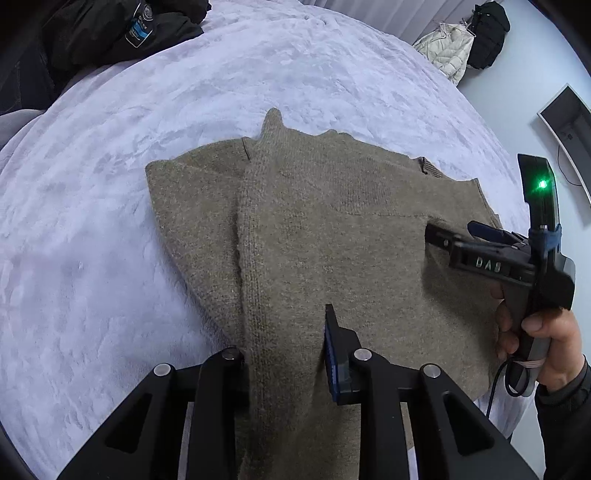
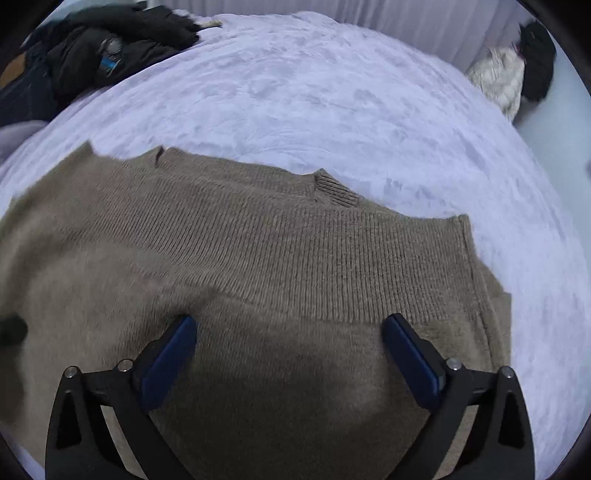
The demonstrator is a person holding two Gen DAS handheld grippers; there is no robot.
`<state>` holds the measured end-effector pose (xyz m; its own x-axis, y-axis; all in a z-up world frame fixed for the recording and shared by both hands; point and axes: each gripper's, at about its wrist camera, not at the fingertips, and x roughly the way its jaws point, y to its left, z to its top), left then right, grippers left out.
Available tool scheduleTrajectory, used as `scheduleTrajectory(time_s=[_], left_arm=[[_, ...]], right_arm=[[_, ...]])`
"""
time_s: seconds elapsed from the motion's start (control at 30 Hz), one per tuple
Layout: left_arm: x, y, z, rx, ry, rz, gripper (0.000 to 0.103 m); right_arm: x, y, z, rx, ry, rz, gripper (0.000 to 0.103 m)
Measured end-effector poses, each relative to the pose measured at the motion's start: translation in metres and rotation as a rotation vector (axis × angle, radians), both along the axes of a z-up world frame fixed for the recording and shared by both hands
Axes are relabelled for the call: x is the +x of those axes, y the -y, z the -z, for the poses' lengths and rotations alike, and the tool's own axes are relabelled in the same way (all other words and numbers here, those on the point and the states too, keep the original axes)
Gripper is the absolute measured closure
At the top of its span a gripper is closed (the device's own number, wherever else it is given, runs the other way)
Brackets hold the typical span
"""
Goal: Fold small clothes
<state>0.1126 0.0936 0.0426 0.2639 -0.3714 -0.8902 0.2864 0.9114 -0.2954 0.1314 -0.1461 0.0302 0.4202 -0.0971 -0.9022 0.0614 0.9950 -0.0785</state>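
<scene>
One brown sweater (image 1: 332,229) lies flat; left gripper (image 1: 284,343) pinches its fold, right gripper (image 2: 288,332) gapes wide, empty.

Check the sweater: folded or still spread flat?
Partly folded: a strip of the sweater is doubled over its body, held in the left gripper.

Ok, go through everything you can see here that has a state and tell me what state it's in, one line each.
Sweater: lying flat on the bed, partly folded, one strip of it raised up.
Left gripper: fingers apart, with that raised strip of sweater running between them; grip cannot be told.
Right gripper: open, fingers wide apart just over the sweater, holding nothing.
Bed cover: spread out under the sweater.
Dark jackets: heaped at the far corner.
</scene>
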Motion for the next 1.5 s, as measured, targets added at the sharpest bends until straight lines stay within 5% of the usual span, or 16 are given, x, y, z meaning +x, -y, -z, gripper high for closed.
scheduleTrajectory(time_s=[0.13, 0.37, 0.53, 0.87, 0.97, 1.13, 1.2, 1.23, 1.33, 1.37, 1.5], left_arm=[[0.001, 0.003, -0.003, 0.003, -0.017, -0.029, 0.078], [-0.003, 0.020, -0.019, 0.065, -0.006, -0.036, 0.078], [-0.016, 0.051, -0.052, 0.107, 0.041, -0.013, 0.079], [-0.042, 0.175, -0.116, 0.158, 0.086, 0.035, 0.081], [-0.060, 0.236, -0.104, 0.263, 0.120, 0.070, 0.081], [-0.071, 0.320, -0.035, 0.399, 0.069, 0.121, 0.081], [-0.075, 0.337, -0.021, 0.455, 0.112, 0.135, 0.080], [-0.080, 0.340, -0.020, 0.474, 0.142, 0.140, 0.078], [-0.090, 0.348, -0.027, 0.408, 0.112, 0.227, 0.020], [-0.092, 0.348, -0.033, 0.370, 0.100, 0.245, 0.012], [-0.106, 0.340, -0.071, 0.294, 0.152, 0.265, 0.012]], right_arm=[[0.004, 0.008, -0.002, 0.050, -0.014, 0.103, 0.001], [-0.091, -0.036, -0.006, -0.139, 0.067, -0.134, 0.001], [-0.135, 0.019, -0.024, 0.012, 0.108, -0.043, 0.001], [-0.164, 0.124, -0.042, 0.142, 0.176, 0.099, 0.001], [-0.181, 0.154, -0.049, 0.157, 0.212, 0.141, 0.001], [-0.200, 0.185, -0.044, 0.146, 0.211, 0.142, 0.001], [-0.204, 0.192, -0.039, 0.137, 0.206, 0.132, 0.001], [-0.208, 0.194, -0.036, 0.133, 0.205, 0.126, 0.001], [-0.219, 0.201, -0.027, 0.139, 0.207, 0.101, 0.001], [-0.221, 0.202, -0.024, 0.152, 0.204, 0.091, 0.001], [-0.227, 0.202, -0.018, 0.186, 0.207, 0.070, 0.001]])
